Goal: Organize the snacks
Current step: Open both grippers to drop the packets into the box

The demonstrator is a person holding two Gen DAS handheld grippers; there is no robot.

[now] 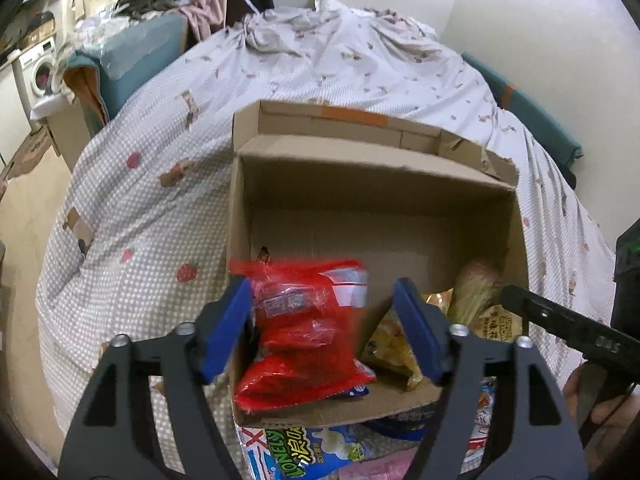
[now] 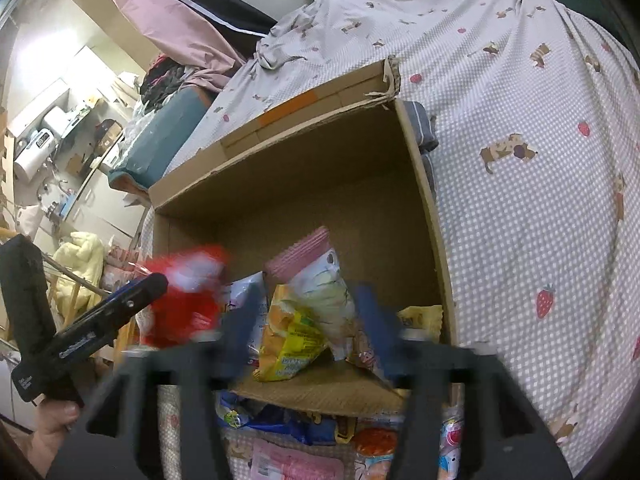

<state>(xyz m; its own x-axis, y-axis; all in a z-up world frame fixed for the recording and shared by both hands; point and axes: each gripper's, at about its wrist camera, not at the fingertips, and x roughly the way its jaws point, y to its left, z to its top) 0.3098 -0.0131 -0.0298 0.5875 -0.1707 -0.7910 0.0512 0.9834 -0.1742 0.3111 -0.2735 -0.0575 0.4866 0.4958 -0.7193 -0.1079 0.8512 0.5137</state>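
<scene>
Left wrist view: your left tongs [image 1: 322, 328] stand wide, pads clear of the red pack [image 1: 308, 332] between them; the pack is blurred and seems loose, over the near left corner of the box [image 1: 376, 196], which sits on the bed [image 1: 140, 200]; its long axis runs roughly away from you, along the fingers.

Right wrist view: your right tongs [image 2: 310, 332] are also apart, gripping nothing; the pink-topped pack [image 2: 320, 280] leans upright just ahead between the fingers, the yellow pack [image 2: 290, 340] slumped against its left side; both lie inside the box.

Judgement: the unsorted packs lie below the box's near flap, nearer than either tongs' tips; you would draw back and dip to reach them; the blue pack [image 1: 316, 448] is closer to your left hand.

Writing: "LONELY" on the blue pack, seen inverted, with Chinese characters beside it; other labels too blurred to read.
</scene>
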